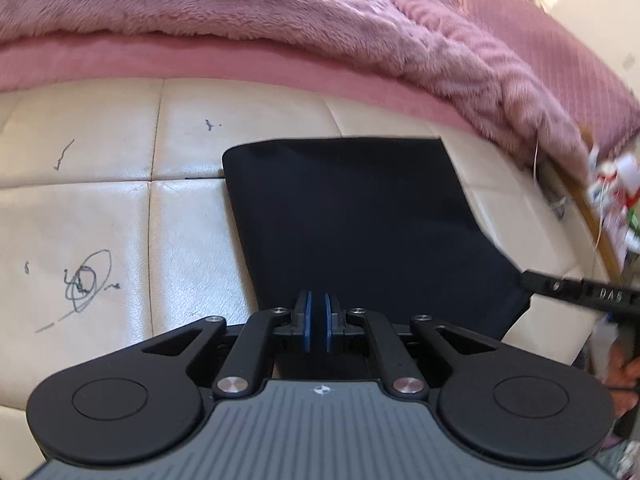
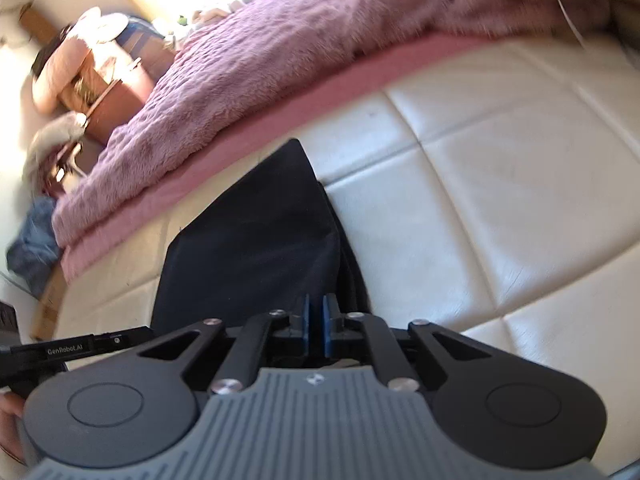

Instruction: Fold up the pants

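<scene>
Pants [image 1: 360,220], dark, lie folded flat on the cream quilted bench [image 1: 100,208] beside the pink fleece blanket [image 1: 240,4]. Left hand-held gripper [image 1: 316,322] and right hand-held gripper [image 2: 316,326]: both closed, holding nothing. Risk: a closed tip snagging an edge would drag the fold open; the layers look loose along the right side.

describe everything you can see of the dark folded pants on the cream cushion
The dark navy, almost black folded pants are a smooth, matte fabric lying flat on the cream quilted leather cushion. They are folded into a neat panel with straight edges; the right wrist view shows stacked layers along one side. Their far edge stops short of the pink fluffy blanket. Whether either gripper touches them cannot be told.
</scene>
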A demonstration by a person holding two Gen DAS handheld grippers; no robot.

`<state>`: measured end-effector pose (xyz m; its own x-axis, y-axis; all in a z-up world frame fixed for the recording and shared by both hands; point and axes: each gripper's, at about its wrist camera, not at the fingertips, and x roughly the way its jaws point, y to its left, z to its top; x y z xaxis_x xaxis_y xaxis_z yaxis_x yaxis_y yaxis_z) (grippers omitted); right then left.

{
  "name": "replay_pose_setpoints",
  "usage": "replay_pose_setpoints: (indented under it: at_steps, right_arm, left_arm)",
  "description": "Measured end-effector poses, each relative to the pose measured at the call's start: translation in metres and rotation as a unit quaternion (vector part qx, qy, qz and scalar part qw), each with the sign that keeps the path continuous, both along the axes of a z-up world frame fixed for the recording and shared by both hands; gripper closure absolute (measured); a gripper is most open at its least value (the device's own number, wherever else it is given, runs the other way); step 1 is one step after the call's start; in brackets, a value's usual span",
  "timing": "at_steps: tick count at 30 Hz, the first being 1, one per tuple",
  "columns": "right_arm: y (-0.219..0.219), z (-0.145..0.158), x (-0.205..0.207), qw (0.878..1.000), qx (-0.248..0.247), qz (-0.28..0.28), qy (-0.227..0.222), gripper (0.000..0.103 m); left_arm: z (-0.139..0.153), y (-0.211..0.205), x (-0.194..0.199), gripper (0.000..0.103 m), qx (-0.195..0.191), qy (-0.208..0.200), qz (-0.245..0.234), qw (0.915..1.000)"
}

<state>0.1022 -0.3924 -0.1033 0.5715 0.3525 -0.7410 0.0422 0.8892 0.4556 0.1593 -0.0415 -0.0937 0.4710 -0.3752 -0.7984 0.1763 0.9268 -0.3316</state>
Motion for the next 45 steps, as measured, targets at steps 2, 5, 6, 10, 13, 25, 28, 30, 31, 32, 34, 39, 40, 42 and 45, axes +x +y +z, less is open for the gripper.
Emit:
replay_pose_setpoints:
  at_steps: [2, 5, 6, 10, 13, 25, 28, 30, 31, 32, 34, 39, 40, 42, 45]
  right_arm:
    - [0.003, -0.002, 0.000, 0.999, -0.036, 0.008, 0.006, 0.103]
    - [0.007, -0.020, 0.000, 0.997, -0.075, 0.015, 0.015, 0.103]
    - [0.008, -0.028, 0.001, 0.996, -0.081, 0.016, 0.020, 0.103]
    - [0.005, -0.040, -0.001, 0.996, -0.083, 0.014, 0.023, 0.103]
    - [0.004, -0.034, -0.001, 0.996, -0.089, 0.019, 0.022, 0.103]
    - [0.030, -0.008, -0.016, 0.989, -0.130, 0.067, -0.038, 0.097]
    - [0.030, -0.023, -0.013, 0.990, -0.128, 0.060, -0.012, 0.097]
    - [0.024, -0.021, -0.013, 0.992, -0.114, 0.051, -0.012, 0.097]
    - [0.022, -0.018, -0.013, 0.992, -0.111, 0.050, -0.014, 0.095]
    - [0.019, -0.014, -0.014, 0.992, -0.112, 0.049, -0.017, 0.088]
    - [0.013, -0.006, -0.012, 0.993, -0.104, 0.049, -0.026, 0.073]
    - [-0.012, -0.013, 0.012, 0.999, -0.011, 0.039, -0.015, 0.064]
    - [-0.015, -0.018, 0.018, 0.999, 0.007, 0.035, -0.007, 0.064]
    - [-0.023, -0.031, 0.032, 0.998, 0.046, 0.028, 0.010, 0.064]
    - [-0.033, -0.048, 0.046, 0.993, 0.114, 0.010, 0.038, 0.064]
  left_arm:
    - [-0.005, -0.003, -0.002, 0.097, 0.015, 0.001, -0.005, 0.9999]
    - [-0.018, -0.006, -0.003, 0.099, 0.034, 0.004, -0.013, 0.9993]
    - [-0.020, -0.005, -0.004, 0.098, 0.030, 0.003, -0.010, 0.9995]
    - [-0.019, -0.003, -0.006, 0.097, 0.028, 0.003, -0.008, 0.9996]
    - [-0.007, -0.001, -0.013, 0.097, 0.022, 0.005, -0.014, 0.9996]
    - [-0.022, -0.008, -0.048, 0.097, 0.017, 0.076, -0.066, 0.9948]
    - [-0.019, -0.003, -0.049, 0.097, 0.009, 0.081, -0.060, 0.9949]
    - [-0.009, 0.001, -0.050, 0.097, 0.005, 0.068, -0.059, 0.9960]
    - [-0.004, 0.004, -0.050, 0.097, -0.002, 0.053, -0.056, 0.9970]
    - [0.002, 0.008, -0.049, 0.094, -0.009, 0.038, -0.047, 0.9981]
    - [0.007, 0.021, -0.042, 0.080, -0.029, 0.016, -0.016, 0.9993]
    - [-0.005, 0.054, -0.012, 0.062, -0.110, 0.000, 0.065, 0.9918]
    - [-0.011, 0.060, -0.006, 0.054, -0.133, -0.001, 0.074, 0.9883]
    - [-0.024, 0.066, 0.006, 0.054, -0.157, 0.019, 0.097, 0.9827]
    - [-0.040, 0.065, 0.017, 0.054, -0.185, 0.046, 0.108, 0.9757]
